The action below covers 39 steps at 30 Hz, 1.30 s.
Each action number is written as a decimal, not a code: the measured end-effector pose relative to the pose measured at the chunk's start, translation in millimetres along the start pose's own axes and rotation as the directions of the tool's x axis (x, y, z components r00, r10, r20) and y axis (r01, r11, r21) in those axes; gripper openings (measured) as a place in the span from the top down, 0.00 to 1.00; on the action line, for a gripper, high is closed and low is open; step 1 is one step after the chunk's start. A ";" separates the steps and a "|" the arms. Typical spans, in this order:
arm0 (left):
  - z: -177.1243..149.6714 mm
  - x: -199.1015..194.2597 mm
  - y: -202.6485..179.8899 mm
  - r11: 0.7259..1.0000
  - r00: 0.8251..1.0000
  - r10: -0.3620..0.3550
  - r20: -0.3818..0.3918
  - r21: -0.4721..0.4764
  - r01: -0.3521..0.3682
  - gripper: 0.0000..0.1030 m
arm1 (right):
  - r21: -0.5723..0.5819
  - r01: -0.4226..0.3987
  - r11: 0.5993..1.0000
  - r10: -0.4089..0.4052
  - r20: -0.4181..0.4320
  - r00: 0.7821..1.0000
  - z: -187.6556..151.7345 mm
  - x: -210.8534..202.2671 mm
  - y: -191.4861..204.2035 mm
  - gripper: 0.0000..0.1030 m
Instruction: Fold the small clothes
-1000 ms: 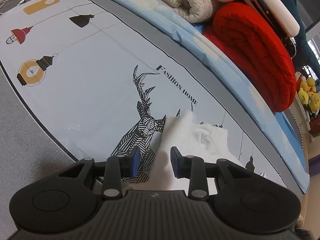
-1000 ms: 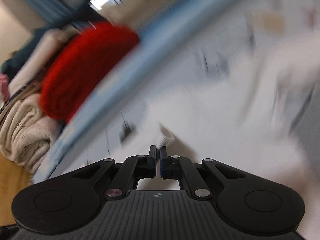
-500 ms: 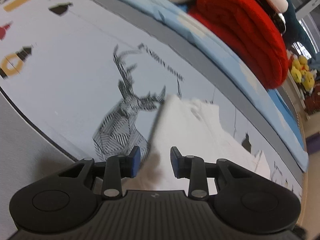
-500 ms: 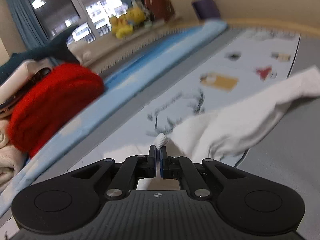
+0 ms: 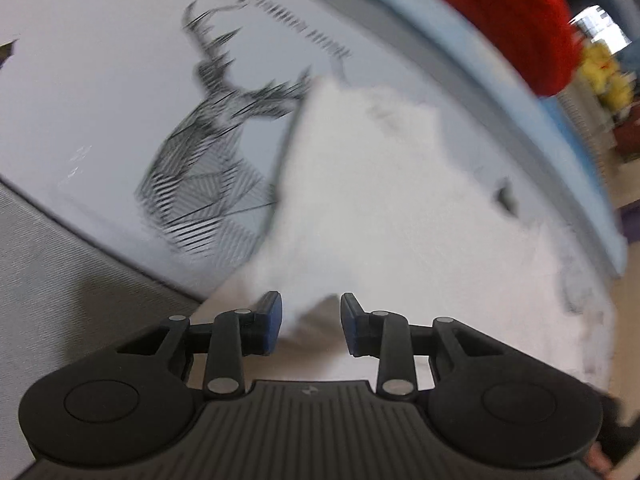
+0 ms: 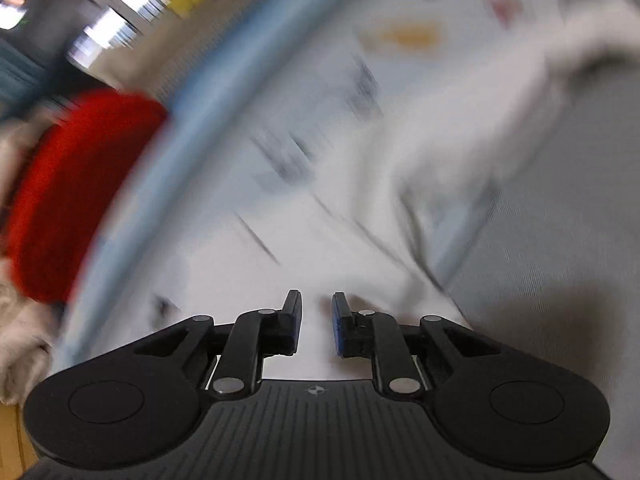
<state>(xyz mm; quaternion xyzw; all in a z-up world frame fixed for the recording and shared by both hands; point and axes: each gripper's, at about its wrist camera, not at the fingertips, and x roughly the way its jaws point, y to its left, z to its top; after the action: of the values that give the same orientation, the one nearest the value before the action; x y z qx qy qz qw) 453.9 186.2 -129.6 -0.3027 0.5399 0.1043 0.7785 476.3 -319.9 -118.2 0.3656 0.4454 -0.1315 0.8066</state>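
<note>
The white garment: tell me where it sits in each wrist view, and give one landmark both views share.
Left wrist: white garment fills centre and right, reaching between the left gripper fingers.
Right wrist: blurred, upper right to centre, ahead of the opening right gripper.
Shared landmark: red rolled blanket.

We see the printed mat (image 5: 100, 92) free at its near-left side; the red rolled blanket (image 5: 500, 12) blocks the far edge.
</note>
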 end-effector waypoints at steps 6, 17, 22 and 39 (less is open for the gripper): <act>-4.1 -6.6 -14.3 0.999 0.999 -0.033 0.022 0.025 0.033 0.56 | -0.102 -0.044 0.994 0.052 0.072 0.996 9.1 -18.7 15.3 0.63; -18.2 -20.3 -58.4 0.985 0.996 -0.029 0.082 0.172 0.014 0.49 | -0.056 0.006 0.998 0.003 0.173 0.985 51.1 -60.0 -25.4 0.63; -24.4 -17.6 -69.9 0.981 0.996 -0.045 0.081 0.190 0.028 0.49 | 0.133 0.044 0.990 -0.076 0.246 0.966 97.4 -79.2 -101.6 0.63; -30.7 -14.8 -81.9 0.966 0.996 -0.035 0.088 0.257 0.011 0.49 | 0.474 -0.111 0.873 -0.031 0.280 0.959 151.0 -63.5 -223.2 0.81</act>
<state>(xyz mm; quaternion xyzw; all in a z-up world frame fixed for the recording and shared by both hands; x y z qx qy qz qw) 464.2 105.6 -94.0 -0.2005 0.5092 0.0383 0.8361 414.1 -589.7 -121.3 0.5431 0.2722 -0.2723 0.7462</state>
